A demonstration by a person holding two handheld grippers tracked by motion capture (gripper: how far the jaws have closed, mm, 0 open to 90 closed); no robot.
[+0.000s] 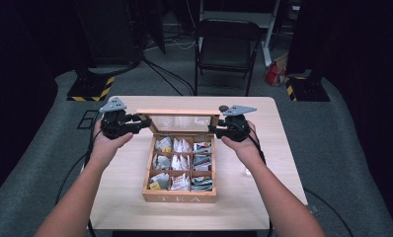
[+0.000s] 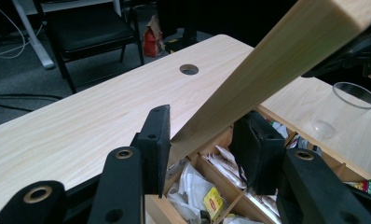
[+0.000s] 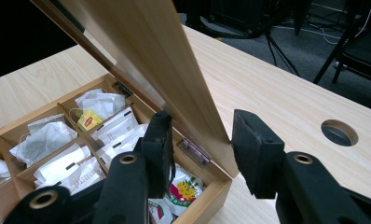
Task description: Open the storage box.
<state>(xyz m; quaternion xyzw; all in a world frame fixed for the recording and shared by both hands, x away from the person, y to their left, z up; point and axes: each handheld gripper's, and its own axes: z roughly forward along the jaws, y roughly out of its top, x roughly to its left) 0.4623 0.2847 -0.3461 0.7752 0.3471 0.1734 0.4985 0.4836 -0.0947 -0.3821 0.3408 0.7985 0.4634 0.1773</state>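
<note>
A wooden tea box [image 1: 179, 197] stands mid-table, its compartments full of tea bags [image 1: 180, 163]. Its glass-paned lid [image 1: 183, 112] is raised nearly upright. My left gripper [image 1: 144, 123] reaches in at the lid's left end and my right gripper [image 1: 213, 129] at its right end. In the left gripper view the lid's wooden edge [image 2: 286, 56] runs down between the jaws of the left gripper [image 2: 202, 144], which is shut on it. In the right gripper view the right gripper [image 3: 200, 140] grips the lid [image 3: 160, 56] near its hinge [image 3: 193, 150], one jaw over the tea bags [image 3: 104, 135], one outside.
A clear plastic cup [image 2: 356, 95] stands on the table to the right of the box. The light wood table [image 1: 283, 163] has a round cable hole [image 3: 340, 132]. A black folding chair [image 1: 226, 44] and a red bag [image 1: 273, 74] lie beyond the far edge.
</note>
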